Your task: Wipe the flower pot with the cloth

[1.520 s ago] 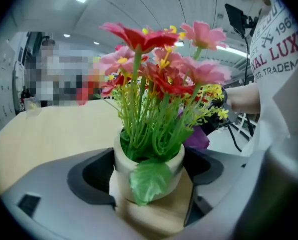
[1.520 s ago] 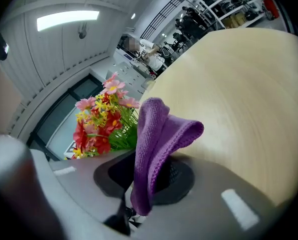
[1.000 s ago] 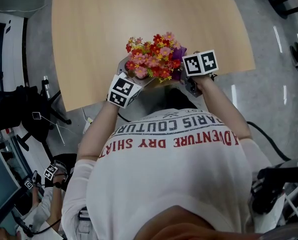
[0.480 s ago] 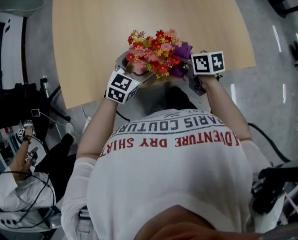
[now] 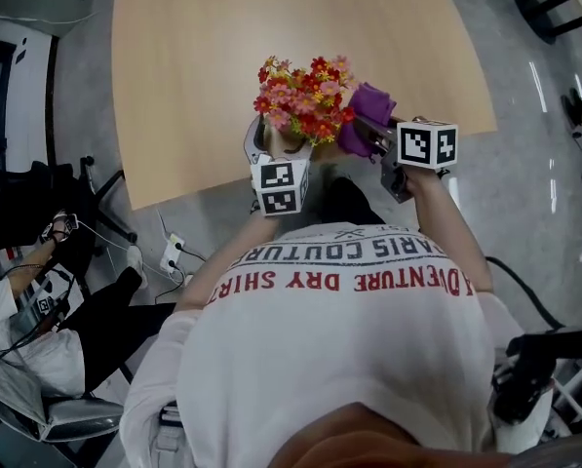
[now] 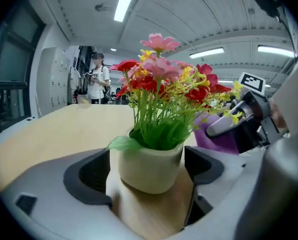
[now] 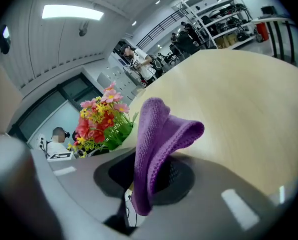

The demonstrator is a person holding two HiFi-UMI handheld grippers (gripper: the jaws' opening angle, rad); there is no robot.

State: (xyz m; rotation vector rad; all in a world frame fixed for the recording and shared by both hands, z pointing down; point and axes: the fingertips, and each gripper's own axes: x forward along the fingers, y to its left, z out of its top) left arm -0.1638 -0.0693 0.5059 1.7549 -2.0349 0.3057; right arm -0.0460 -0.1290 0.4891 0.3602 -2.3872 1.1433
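I have both grippers reaching forward and angled slightly down at the near edge of the table (image 5: 193,66). The left gripper (image 6: 147,176) is clamped wide around the flower pot (image 6: 149,161), and the right gripper (image 7: 151,171) is pinched on the purple cloth (image 7: 161,129) just right of the pot. The cream pot holds red, pink and yellow flowers (image 6: 163,84) and sits mouth up, leaning slightly, while the folded cloth stands up out of the jaws.

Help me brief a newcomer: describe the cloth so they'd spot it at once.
Look to the near edge of the wooden table, where a pale flower pot of red and pink flowers is held. Just right of it, the right gripper pinches the cloth: a folded knitted piece, the only purple thing.
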